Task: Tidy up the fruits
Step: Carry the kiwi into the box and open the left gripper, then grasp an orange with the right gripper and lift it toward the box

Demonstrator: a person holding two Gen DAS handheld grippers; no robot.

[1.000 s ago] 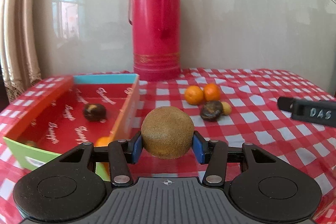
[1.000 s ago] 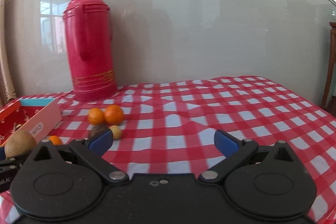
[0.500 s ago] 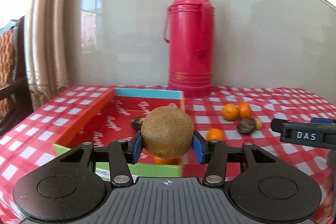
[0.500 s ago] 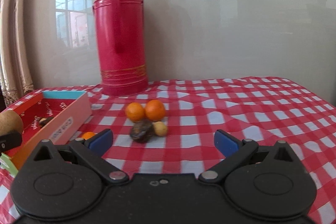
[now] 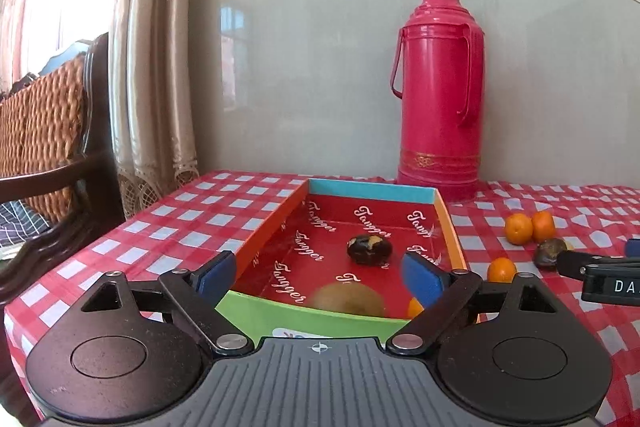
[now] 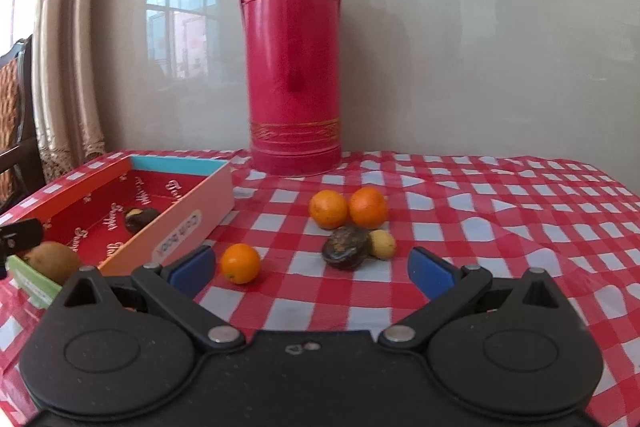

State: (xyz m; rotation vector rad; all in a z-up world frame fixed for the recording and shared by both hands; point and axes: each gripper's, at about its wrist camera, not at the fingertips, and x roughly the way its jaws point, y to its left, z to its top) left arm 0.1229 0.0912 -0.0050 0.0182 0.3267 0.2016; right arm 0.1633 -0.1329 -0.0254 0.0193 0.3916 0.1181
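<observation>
The left claw has just been opening, nothing between its pads; the kiwi lies inside the box. The right claw gapes empty beside the box.

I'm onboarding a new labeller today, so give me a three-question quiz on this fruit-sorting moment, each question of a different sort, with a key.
1. True or false: the kiwi lies inside the red box.
2. How many oranges sit on the checked tablecloth outside the box? A) one B) three C) five
3. Fill in: the jaws of the left gripper stand ____, with nothing between them.

Key:
1. True; it rests near the box's green front wall.
2. B; a pair in front of the red thermos, and one orange nearer the box.
3. Open; they have just been opening.
</observation>
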